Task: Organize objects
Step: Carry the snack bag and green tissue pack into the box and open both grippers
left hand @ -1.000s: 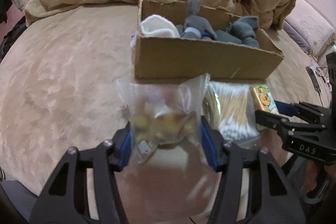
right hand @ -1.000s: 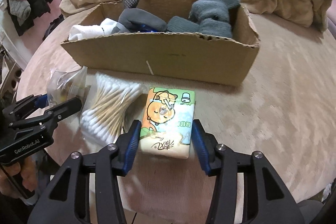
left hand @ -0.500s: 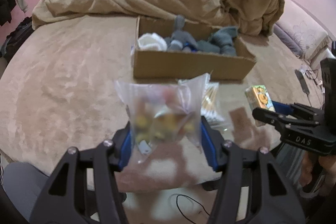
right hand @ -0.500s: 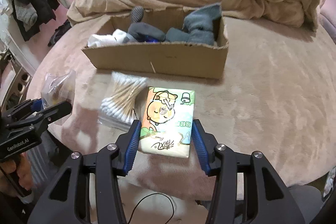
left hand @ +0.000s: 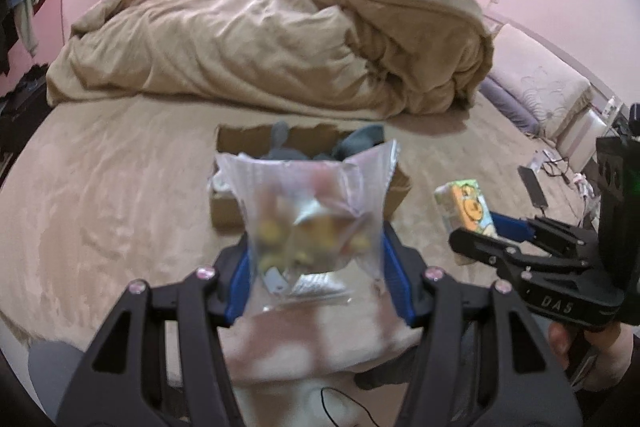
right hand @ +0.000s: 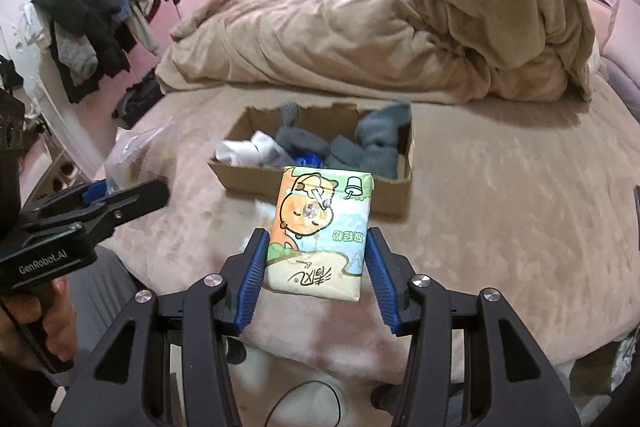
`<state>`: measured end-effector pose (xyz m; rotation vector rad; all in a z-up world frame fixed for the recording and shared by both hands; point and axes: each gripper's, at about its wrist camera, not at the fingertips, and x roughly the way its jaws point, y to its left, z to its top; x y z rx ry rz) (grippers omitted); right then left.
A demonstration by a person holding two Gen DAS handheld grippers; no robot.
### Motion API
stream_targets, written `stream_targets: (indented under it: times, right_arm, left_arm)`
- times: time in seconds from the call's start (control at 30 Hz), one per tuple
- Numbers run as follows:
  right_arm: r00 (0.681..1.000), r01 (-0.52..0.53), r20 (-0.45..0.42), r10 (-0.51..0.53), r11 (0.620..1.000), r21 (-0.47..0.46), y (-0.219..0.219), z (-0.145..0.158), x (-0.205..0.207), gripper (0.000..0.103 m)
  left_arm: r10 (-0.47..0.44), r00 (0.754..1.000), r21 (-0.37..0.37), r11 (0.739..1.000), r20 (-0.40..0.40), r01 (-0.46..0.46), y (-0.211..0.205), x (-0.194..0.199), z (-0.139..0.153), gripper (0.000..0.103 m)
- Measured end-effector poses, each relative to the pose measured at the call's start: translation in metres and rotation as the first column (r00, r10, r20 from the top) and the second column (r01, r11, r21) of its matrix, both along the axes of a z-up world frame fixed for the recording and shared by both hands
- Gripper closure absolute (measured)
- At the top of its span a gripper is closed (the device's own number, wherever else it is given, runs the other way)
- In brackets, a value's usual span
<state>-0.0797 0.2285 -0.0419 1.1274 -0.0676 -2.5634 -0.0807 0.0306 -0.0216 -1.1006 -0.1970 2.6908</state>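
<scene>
At 12 o'clock, sock box (right hand: 320,163): on bed, socks inside.
Left gripper (left hand: 316,267): pinched clear snack bag (left hand: 308,215), aloft.
Right gripper (right hand: 316,267): clamped tissue pack (right hand: 318,231), aloft.
Progress: both items lifted, neither boxed.

1. The left black two-finger gripper with blue pads (left hand: 316,267) is held raised and level, its jaws closed on a clear plastic bag of small items (left hand: 310,215).
2. The right black two-finger gripper with blue pads (right hand: 316,267) is held alongside, jaws clamped on a cartoon-printed tissue pack (right hand: 320,231).
3. Each handle is gripped by a bare hand (right hand: 48,327).
</scene>
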Motion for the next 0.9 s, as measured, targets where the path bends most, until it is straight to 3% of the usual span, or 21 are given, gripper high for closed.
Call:
stream_targets:
  times: [0.53,0.73,0.9]
  right_arm:
    - [0.989,0.058,-0.134,-0.062,0.998,-0.029,0.022,0.054,-0.031,0.052]
    - [0.989,0.067,-0.127,-0.071,0.997,-0.038,0.023,0.044,-0.062,0.052]
    - [0.993,0.062,-0.095,-0.066,0.997,-0.039,0.020,0.019,-0.093,0.052]
  left_arm:
    - [-0.044,0.994,-0.004,0.999,-0.096,0.044,0.026,-0.048,0.046,0.045]
    - [-0.054,0.995,-0.002,0.999,-0.083,0.054,0.033,-0.079,0.034,0.045]
    - [-0.047,0.999,0.039,0.998,-0.018,0.048,0.033,-0.108,0.008,0.045]
